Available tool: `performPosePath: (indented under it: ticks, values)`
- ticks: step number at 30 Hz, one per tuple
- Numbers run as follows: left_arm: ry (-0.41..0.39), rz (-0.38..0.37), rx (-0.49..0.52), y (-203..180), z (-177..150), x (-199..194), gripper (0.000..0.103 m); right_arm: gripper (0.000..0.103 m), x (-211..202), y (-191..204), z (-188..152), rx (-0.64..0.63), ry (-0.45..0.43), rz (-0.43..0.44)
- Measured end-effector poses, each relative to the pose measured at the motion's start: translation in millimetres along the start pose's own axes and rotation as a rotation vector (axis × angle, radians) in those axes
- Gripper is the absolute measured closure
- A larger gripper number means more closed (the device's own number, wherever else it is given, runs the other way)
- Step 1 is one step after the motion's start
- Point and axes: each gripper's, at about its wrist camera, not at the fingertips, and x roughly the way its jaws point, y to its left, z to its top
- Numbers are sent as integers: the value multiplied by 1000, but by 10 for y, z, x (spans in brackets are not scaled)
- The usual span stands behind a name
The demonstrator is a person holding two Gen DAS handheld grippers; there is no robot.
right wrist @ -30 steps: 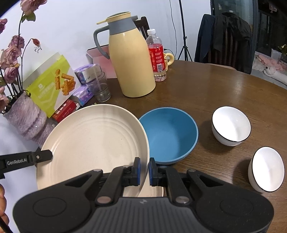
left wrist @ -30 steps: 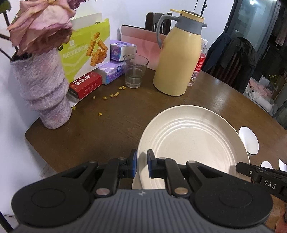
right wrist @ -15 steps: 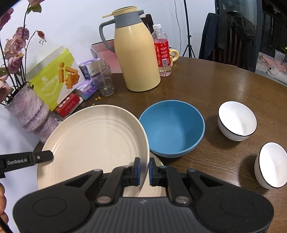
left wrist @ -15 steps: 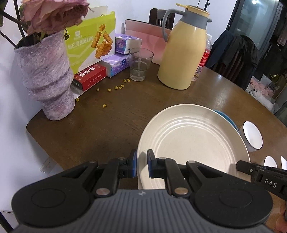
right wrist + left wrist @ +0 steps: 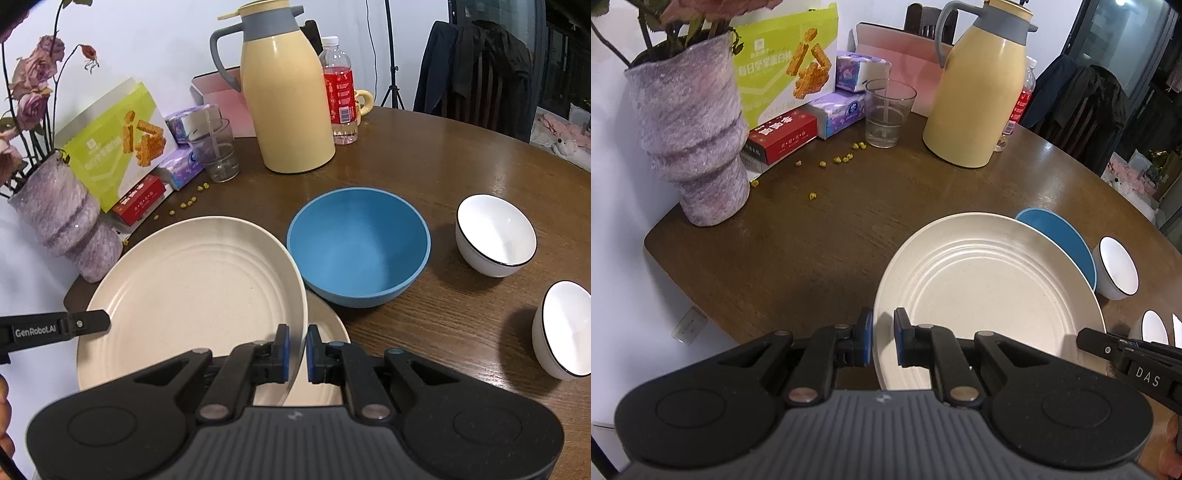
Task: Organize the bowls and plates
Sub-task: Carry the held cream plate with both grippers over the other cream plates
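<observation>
Two tools grip one cream plate (image 5: pixel 990 295) from opposite edges, above the brown table (image 5: pixel 820 236). Ahead of the left tool (image 5: pixel 883 341) the plate fills the near view, its left rim pinched between the almost closed blue pads; the right tool (image 5: pixel 297 350) clamps the opposite rim the same way, its pads nearly together on the thin edge. Under the held plate, just ahead and right of the right tool, a second cream plate (image 5: pixel 325 354) lies flat on the table. Beyond the right tool sits a blue bowl (image 5: pixel 358 251), its near side just beside both plates. Far ahead of the tools stands a yellow thermos jug (image 5: pixel 288 99), and to the left of the left tool a purple vase (image 5: pixel 698 136). To the right of the right tool are two white bowls, one farther away (image 5: pixel 496 234) and one nearer (image 5: pixel 563 330), apart from each other. A clear glass (image 5: pixel 888 112) stands ahead of the left tool, left of the jug.
</observation>
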Motion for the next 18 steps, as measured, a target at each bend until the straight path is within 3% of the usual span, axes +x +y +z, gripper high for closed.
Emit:
performPosePath:
  ticks: [18]
  values:
    - [41, -3, -7, 29, -71, 195, 91, 94, 154, -5, -78, -13, 40, -19]
